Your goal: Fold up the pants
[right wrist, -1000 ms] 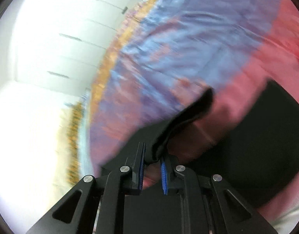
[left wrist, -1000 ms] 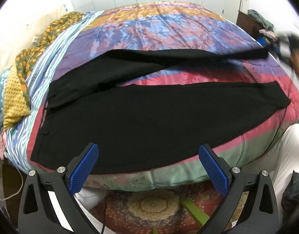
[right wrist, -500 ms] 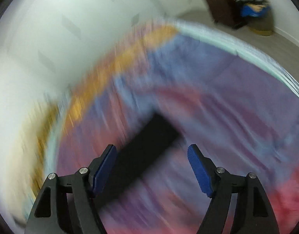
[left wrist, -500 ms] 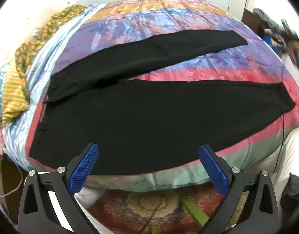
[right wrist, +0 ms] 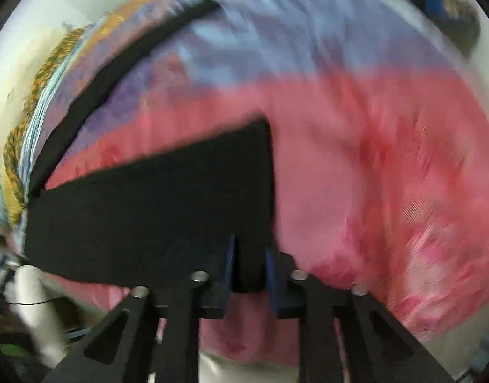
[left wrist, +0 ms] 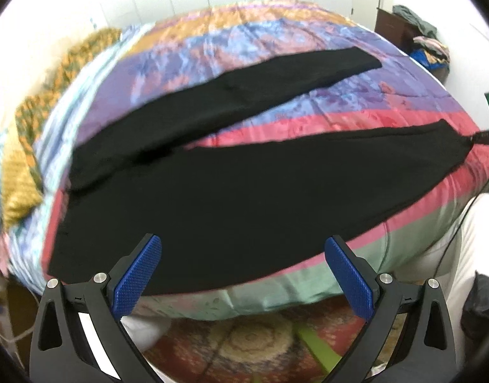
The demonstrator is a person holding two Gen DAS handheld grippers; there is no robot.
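- Pants: black, spread flat on the bed, legs parted in a V.
- Left gripper: jaws spread wide, empty, hovering over the near edge of the pants.
- Right gripper: jaws have just been closing; now pinching the near leg's hem corner.

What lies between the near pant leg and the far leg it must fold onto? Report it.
Nothing visible does. Only a strip of bare quilt separates the near leg from the far leg. The jaws of the right gripper have just been closing and now pinch the near leg's hem.
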